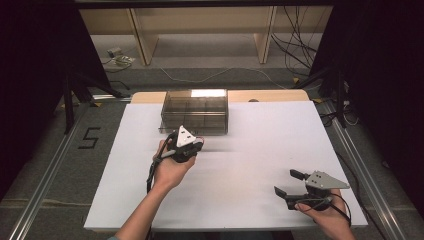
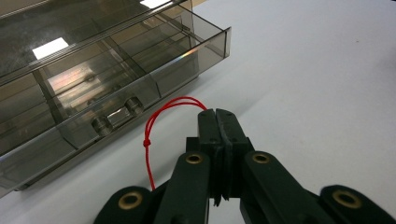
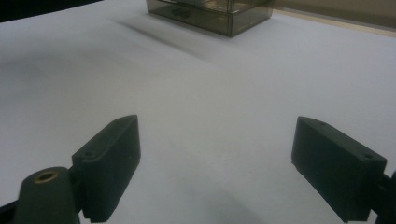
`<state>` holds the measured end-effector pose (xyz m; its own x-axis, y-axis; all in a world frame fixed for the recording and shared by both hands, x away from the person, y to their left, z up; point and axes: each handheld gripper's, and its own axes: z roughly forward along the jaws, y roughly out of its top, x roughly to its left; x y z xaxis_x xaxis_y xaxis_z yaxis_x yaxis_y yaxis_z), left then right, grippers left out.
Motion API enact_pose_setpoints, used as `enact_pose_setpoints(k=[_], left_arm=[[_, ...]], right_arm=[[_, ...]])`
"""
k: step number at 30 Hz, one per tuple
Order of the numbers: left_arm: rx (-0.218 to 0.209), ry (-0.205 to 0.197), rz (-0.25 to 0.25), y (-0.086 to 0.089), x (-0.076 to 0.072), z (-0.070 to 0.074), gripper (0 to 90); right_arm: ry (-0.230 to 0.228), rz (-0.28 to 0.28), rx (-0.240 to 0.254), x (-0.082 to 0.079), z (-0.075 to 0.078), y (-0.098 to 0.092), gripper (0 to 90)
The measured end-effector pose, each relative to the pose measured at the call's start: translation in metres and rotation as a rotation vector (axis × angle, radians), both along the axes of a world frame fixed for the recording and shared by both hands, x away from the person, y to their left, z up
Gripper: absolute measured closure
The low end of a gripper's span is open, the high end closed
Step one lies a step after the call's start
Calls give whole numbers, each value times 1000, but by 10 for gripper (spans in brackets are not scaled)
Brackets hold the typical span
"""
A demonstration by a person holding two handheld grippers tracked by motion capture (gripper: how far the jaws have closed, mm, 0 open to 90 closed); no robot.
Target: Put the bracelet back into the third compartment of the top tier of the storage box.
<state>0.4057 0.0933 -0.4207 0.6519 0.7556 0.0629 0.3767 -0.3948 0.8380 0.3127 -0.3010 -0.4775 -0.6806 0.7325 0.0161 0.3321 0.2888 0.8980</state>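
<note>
A smoky clear plastic drawer box (image 1: 195, 111) stands at the far middle of the white table (image 1: 260, 135). In the left gripper view its compartmented drawer (image 2: 93, 74) sits slightly pulled out, with a clear handle (image 2: 116, 116) on the front. My left gripper (image 2: 215, 114) is shut just in front of that drawer, pinching a thin red string loop (image 2: 161, 112) with a knot at its tips. From above, the left gripper (image 1: 192, 145) sits close to the box front. My right gripper (image 1: 289, 183) rests open near the front right, its jaws (image 3: 215, 135) wide apart over bare table.
The box (image 3: 210, 11) lies far ahead in the right gripper view. Beyond the table are wooden shelf legs (image 1: 142, 40) and loose cables (image 1: 295, 45) on the floor. Metal rails (image 1: 55, 160) run along both sides.
</note>
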Motion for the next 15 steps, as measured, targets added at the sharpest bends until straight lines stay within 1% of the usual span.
enact_pose_setpoints(k=[4, 15], left_arm=[[3, -3, -3, -2, 2, 3, 897], [1, -8, -7, -8, 7, 6, 897]], right_arm=[[-5, 4, -1, 0, 0, 0, 160], [0, 2, 0, 0, 0, 0, 160]])
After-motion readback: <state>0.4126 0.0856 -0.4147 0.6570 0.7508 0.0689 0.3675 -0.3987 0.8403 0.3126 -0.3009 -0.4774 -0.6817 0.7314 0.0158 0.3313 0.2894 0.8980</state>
